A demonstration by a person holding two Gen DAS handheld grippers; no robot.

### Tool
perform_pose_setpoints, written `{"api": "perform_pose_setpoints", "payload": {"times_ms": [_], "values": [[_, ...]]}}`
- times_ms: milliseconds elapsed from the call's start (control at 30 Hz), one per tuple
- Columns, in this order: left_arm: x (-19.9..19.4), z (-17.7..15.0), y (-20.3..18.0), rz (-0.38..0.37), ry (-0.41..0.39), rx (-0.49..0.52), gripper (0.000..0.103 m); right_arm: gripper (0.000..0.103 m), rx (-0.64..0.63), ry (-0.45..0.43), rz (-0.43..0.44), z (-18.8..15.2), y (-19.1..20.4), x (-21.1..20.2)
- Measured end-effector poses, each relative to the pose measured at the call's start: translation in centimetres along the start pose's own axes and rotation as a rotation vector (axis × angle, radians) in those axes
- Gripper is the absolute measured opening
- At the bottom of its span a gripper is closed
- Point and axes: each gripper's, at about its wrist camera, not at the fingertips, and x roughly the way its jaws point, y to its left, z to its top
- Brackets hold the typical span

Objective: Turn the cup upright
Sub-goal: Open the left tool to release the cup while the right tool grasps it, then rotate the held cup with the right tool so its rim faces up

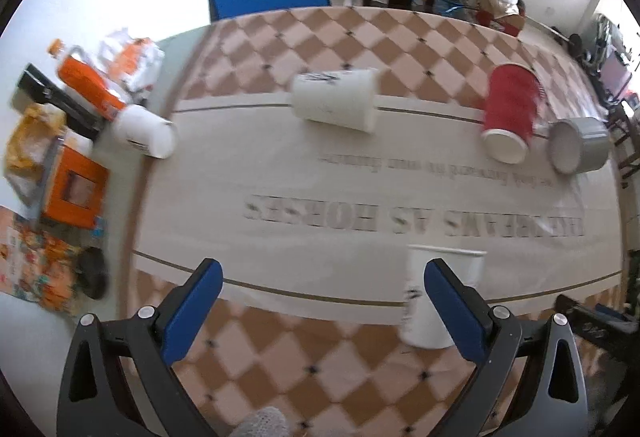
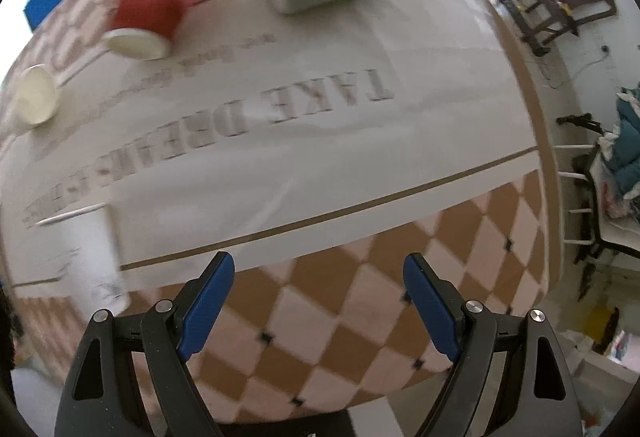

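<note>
White cup point(image 1: 436, 297) upright by left gripper point(image 1: 324, 301); fingers point(image 1: 452, 301) apart; red cup point(image 1: 510, 109) lying.

Look at the cloth on the worktop point(image 2: 400, 141): its large grey lettering point(image 2: 320, 101) reads "TAKE DREAMS", upside down to you in the right wrist view, with the rest blurred. In the left wrist view the same line point(image 1: 320, 211) shows "AS HORSES". The smaller line beside it is too blurred to read, as is the black print on the white cups point(image 1: 334, 99).
</note>
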Motion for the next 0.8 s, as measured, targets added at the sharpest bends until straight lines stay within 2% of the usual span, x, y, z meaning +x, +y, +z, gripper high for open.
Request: {"api": "perform_pose_setpoints", "payload": {"times_ms": [167, 333, 700, 800], "values": [[1.5, -0.3, 2.4, 0.049, 0.051, 0.002, 0.103, 0.088, -0.094, 0.022, 0.106, -0.4, 5.1, -2.1], [4.1, -1.4, 4.6, 0.042, 0.13, -0.024, 0.103, 0.088, -0.161, 0.041, 0.155, -0.5, 10.3, -2.9], [8.0, -2.8, 6.8, 0.023, 0.205, 0.007, 0.103, 0.087, -0.184, 0.099, 0.151, -0.9, 15.9, -0.4], [8.7, -3.0, 7.1, 0.014, 0.217, 0.017, 0.103, 0.077, -0.18, 0.112, 0.146, -0.9, 16.6, 0.5]]}}
